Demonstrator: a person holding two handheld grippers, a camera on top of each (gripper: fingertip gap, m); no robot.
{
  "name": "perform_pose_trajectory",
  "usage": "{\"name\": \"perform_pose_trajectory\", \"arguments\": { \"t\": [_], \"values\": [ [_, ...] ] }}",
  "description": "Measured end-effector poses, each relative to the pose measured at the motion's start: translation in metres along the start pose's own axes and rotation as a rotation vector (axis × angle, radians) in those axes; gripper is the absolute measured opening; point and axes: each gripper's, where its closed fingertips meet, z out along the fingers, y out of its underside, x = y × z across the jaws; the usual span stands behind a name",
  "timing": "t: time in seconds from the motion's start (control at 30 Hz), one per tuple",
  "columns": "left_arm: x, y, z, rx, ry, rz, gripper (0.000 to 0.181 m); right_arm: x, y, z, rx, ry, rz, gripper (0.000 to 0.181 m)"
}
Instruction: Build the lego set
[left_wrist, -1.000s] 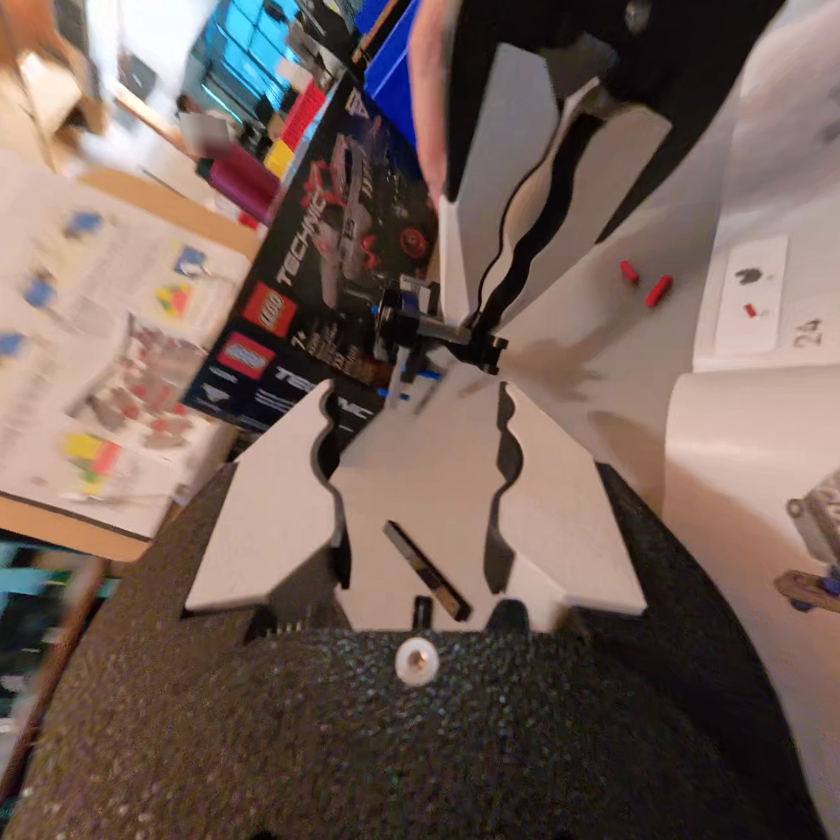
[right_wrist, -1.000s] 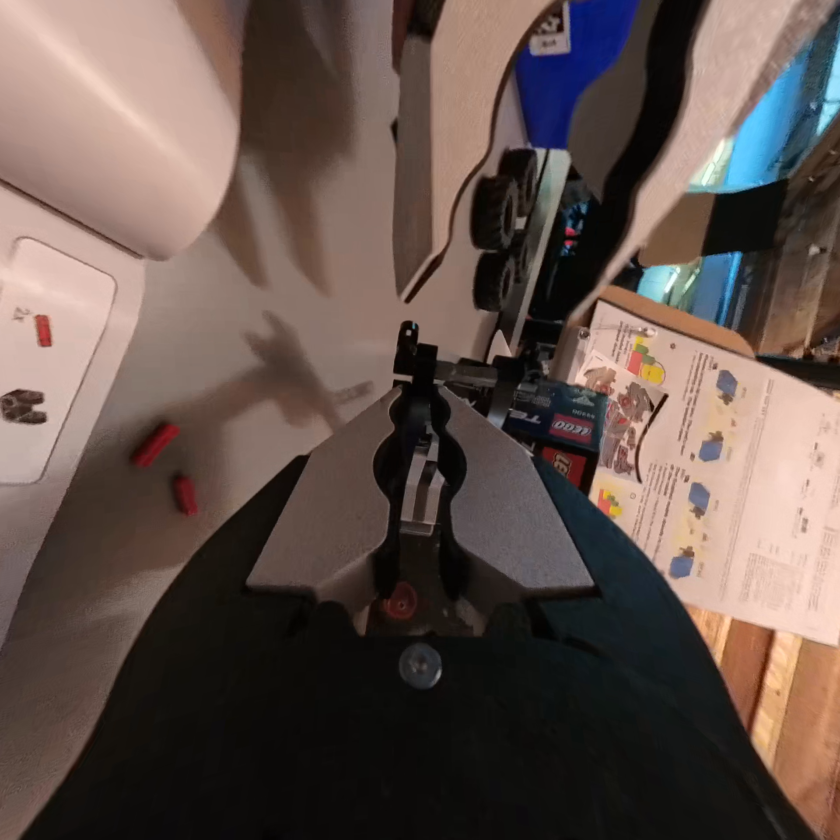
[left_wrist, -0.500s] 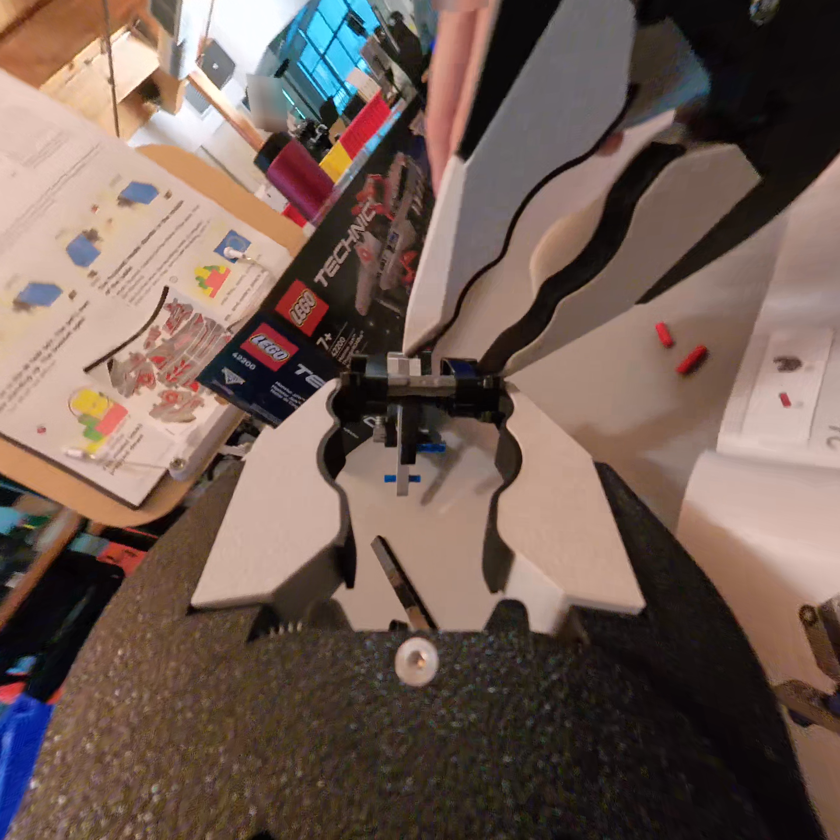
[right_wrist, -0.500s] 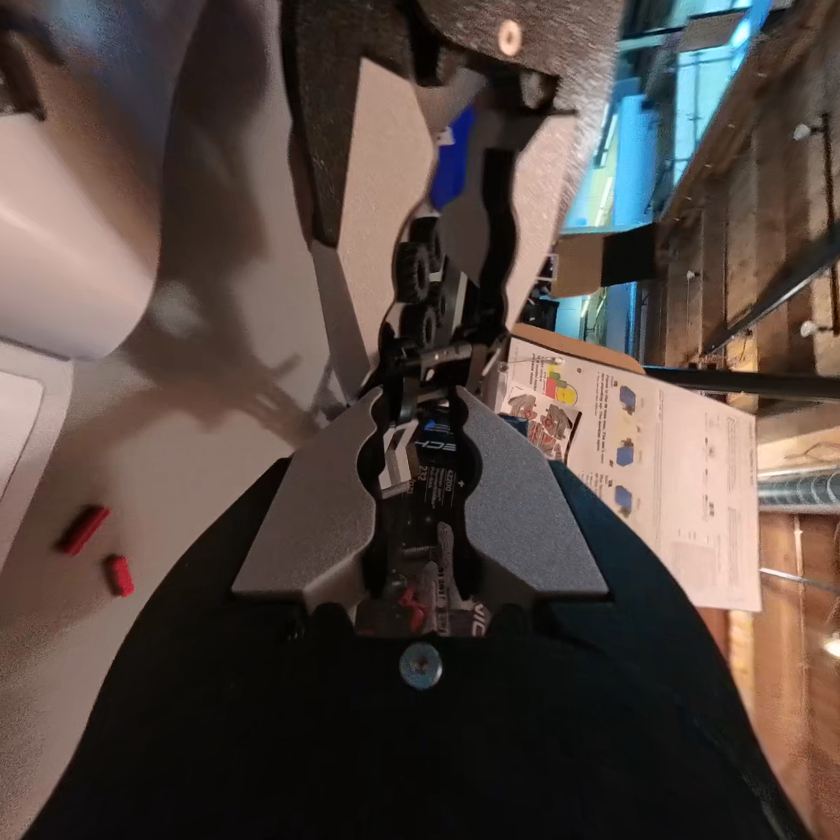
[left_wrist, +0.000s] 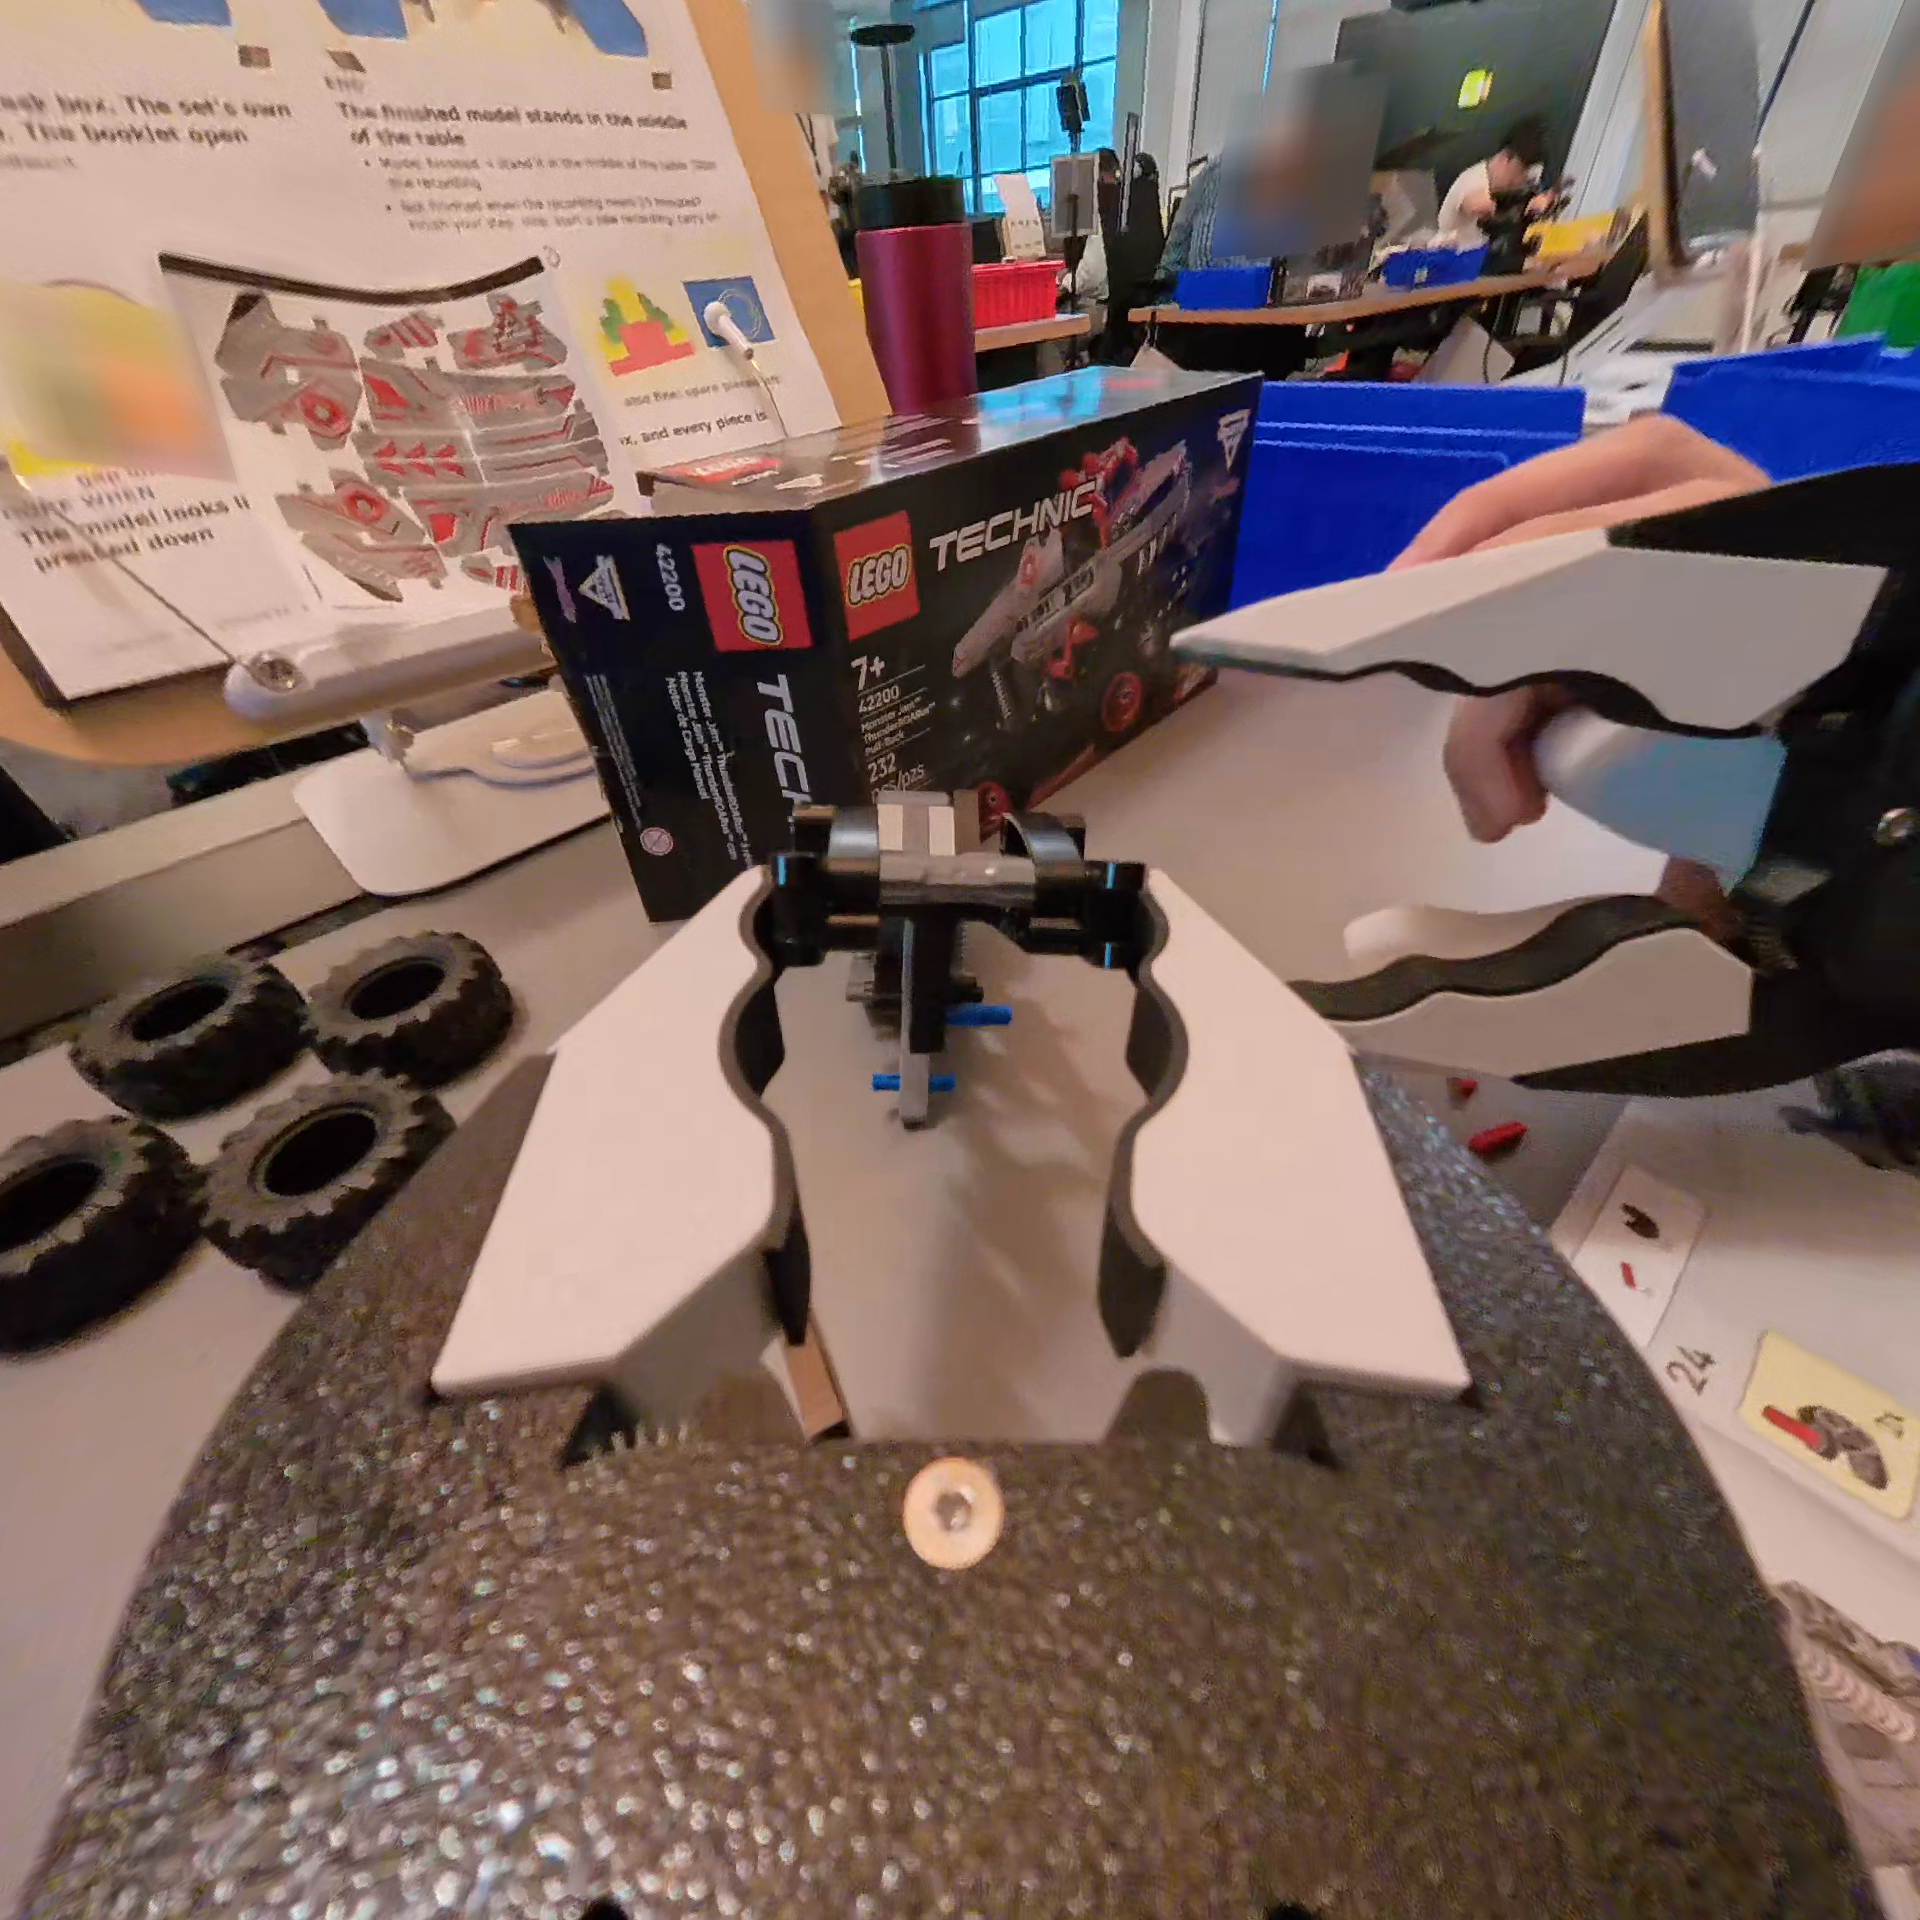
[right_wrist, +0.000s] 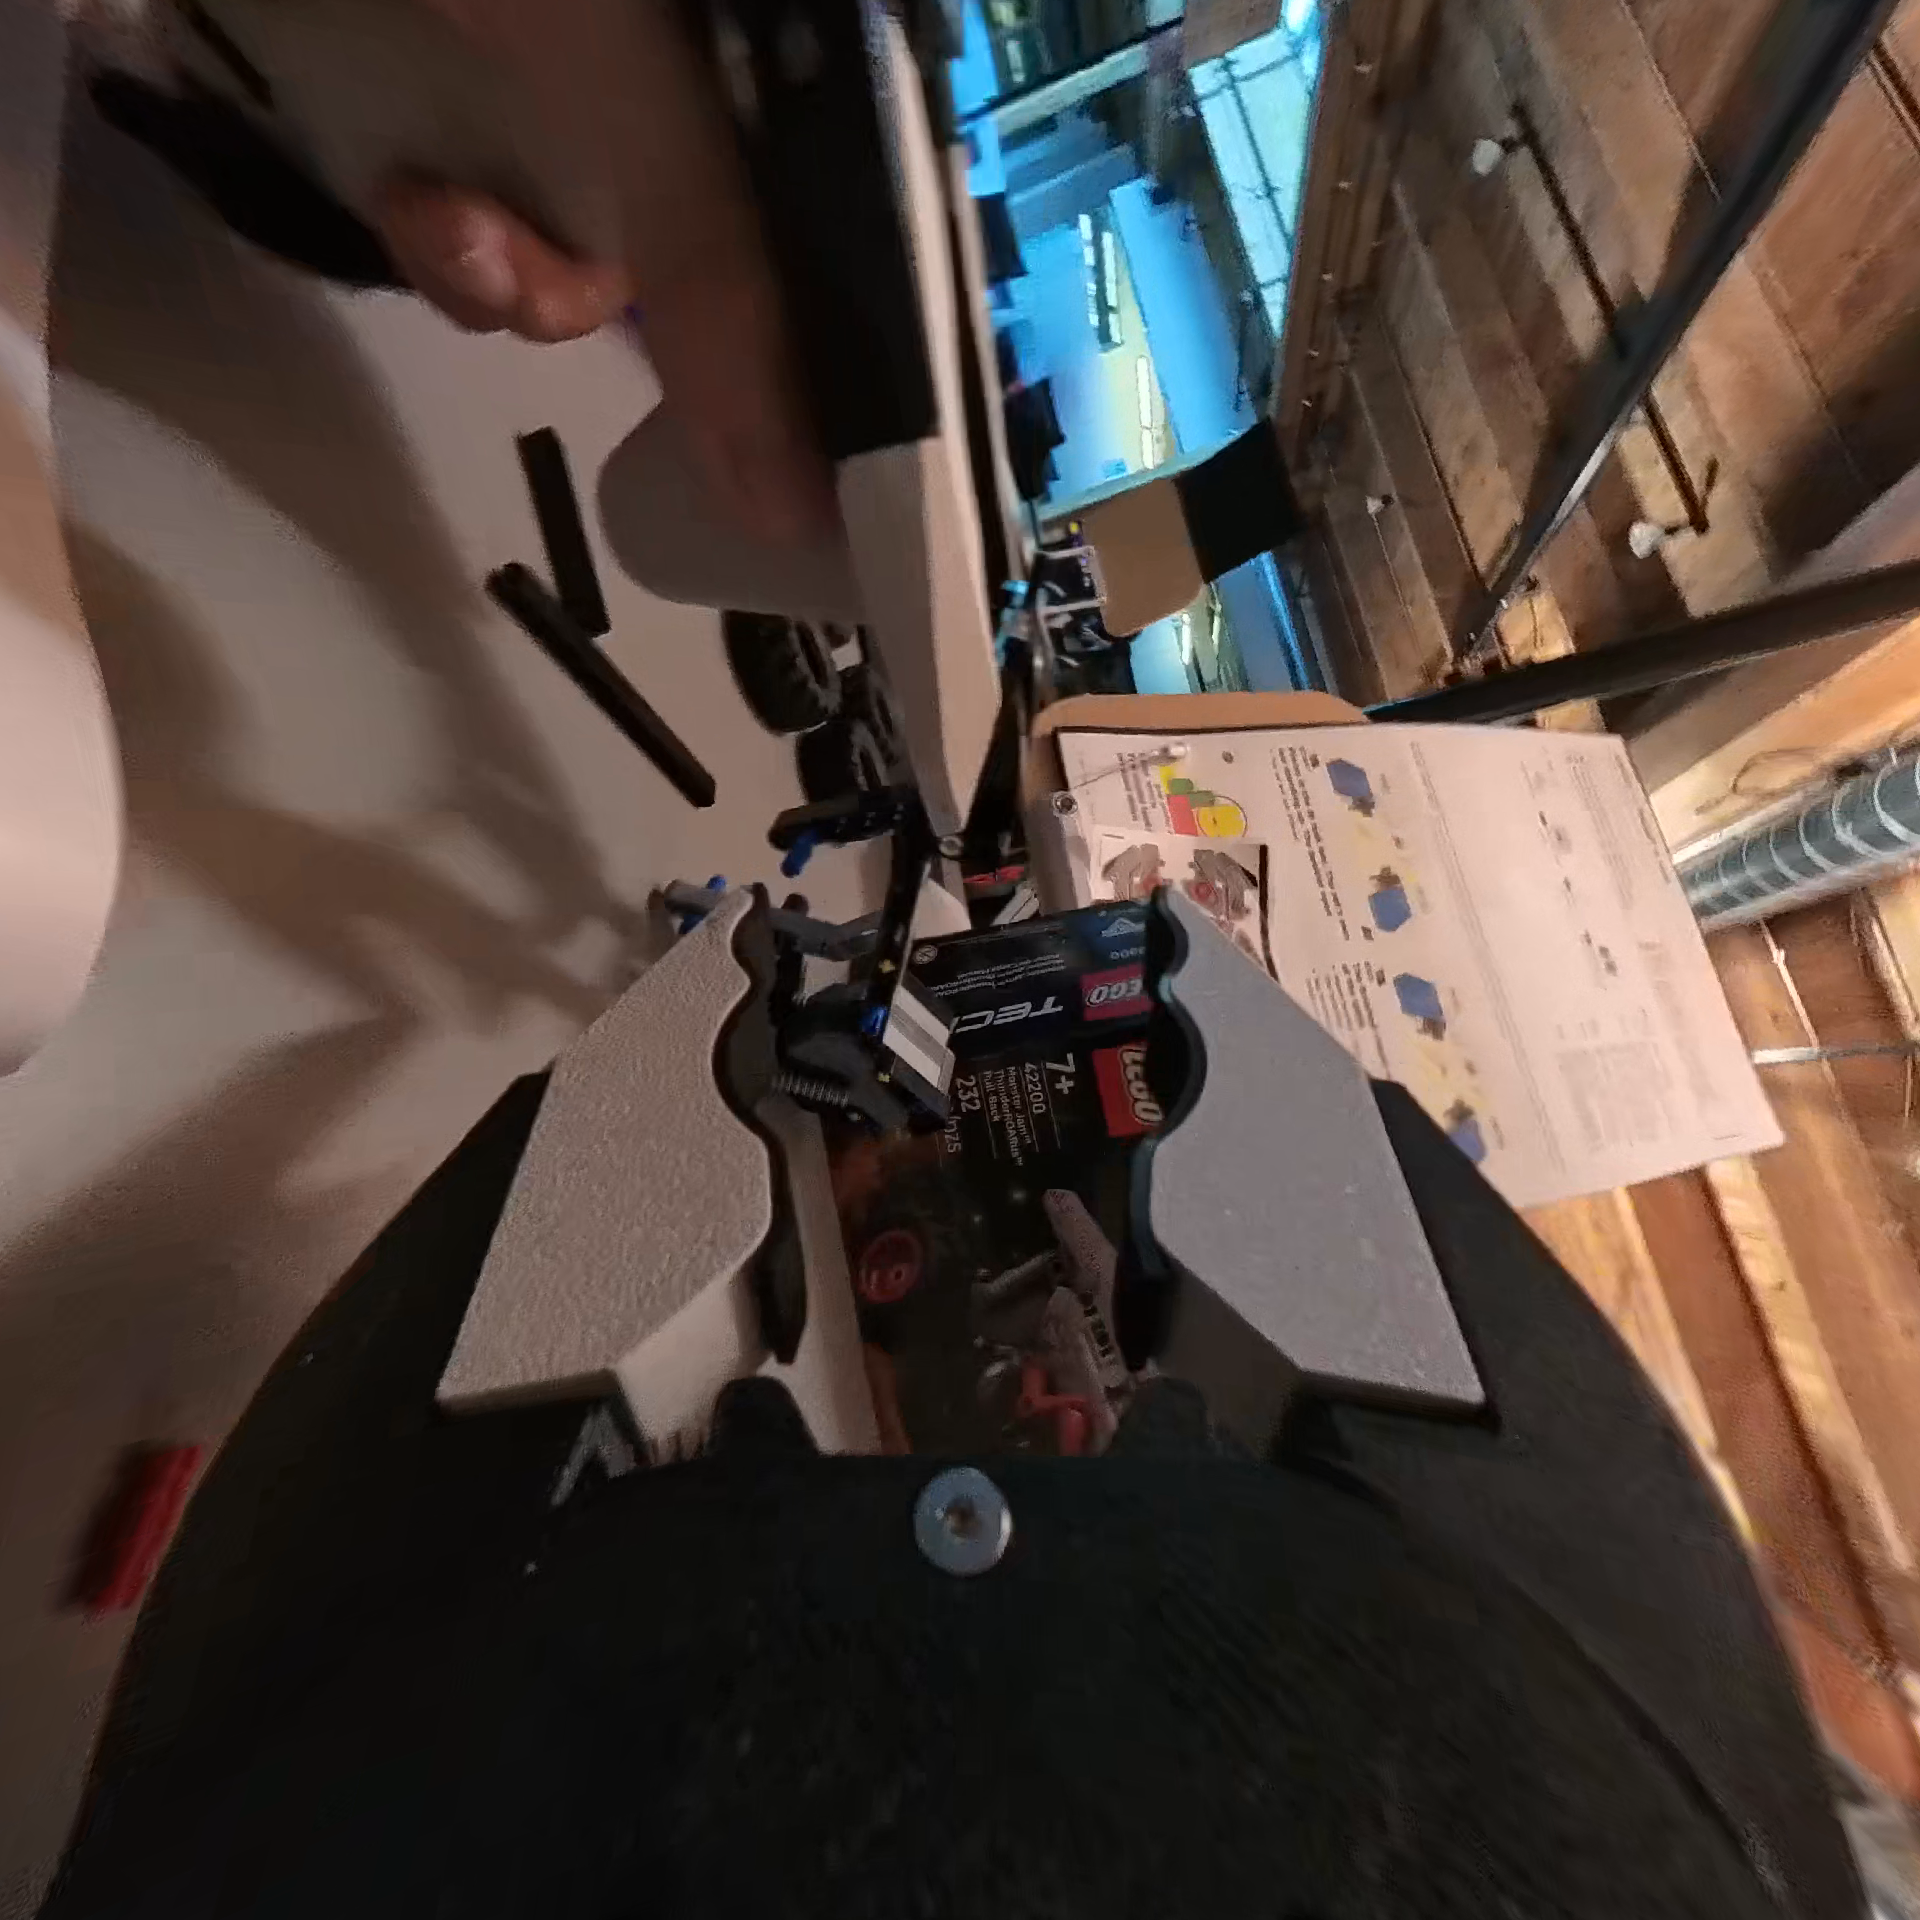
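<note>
left gripper (left_wrist: 951, 914): jaws wide, clamped across black-grey sub-assembly (left_wrist: 940, 883) | right gripper (right_wrist: 951, 940): jaws apart, empty | advice: hold sub-assembly level over tabletop (left_wrist: 1299, 790), re-grip squarely.

Your surface (left_wrist: 1299, 790) is pale grey, four black tyres (left_wrist: 239, 1091) at left, set box (left_wrist: 935, 644) standing at back, red pins (left_wrist: 1496, 1135) right, booklet pages (left_wrist: 1714, 1299) beside them.

Four black tyres (left_wrist: 260, 1101), two red pins (left_wrist: 1488, 1122), one set box (left_wrist: 935, 644).
</note>
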Motion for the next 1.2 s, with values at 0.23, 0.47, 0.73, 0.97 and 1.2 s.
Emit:
{"name": "perform_pose_trajectory", "arguments": {
  "t": [0.23,0.47,0.73,0.97,1.2],
  "values": [
    [0.036,-0.005,0.003,0.028,0.138,-0.124,0.064,-0.002,-0.022,0.016,0.019,0.092,-0.019,0.067],
    [0.056,-0.008,0.0,0.046,0.264,-0.021,0.066,0.009,-0.006,0.005,-0.038,0.154,-0.174,0.02],
    [0.085,0.019,-0.009,-0.171,0.454,0.119,0.047,0.017,0.053,-0.02,-0.131,0.123,-0.368,0.021],
    [0.128,0.052,-0.005,-0.416,0.748,0.313,0.028,0.016,0.069,-0.058,-0.06,0.146,-0.433,0.022],
    [0.136,0.082,0.01,-0.558,0.951,0.471,0.015,-0.002,0.053,-0.057,-0.014,0.118,-0.544,0.023]
  ]
}}
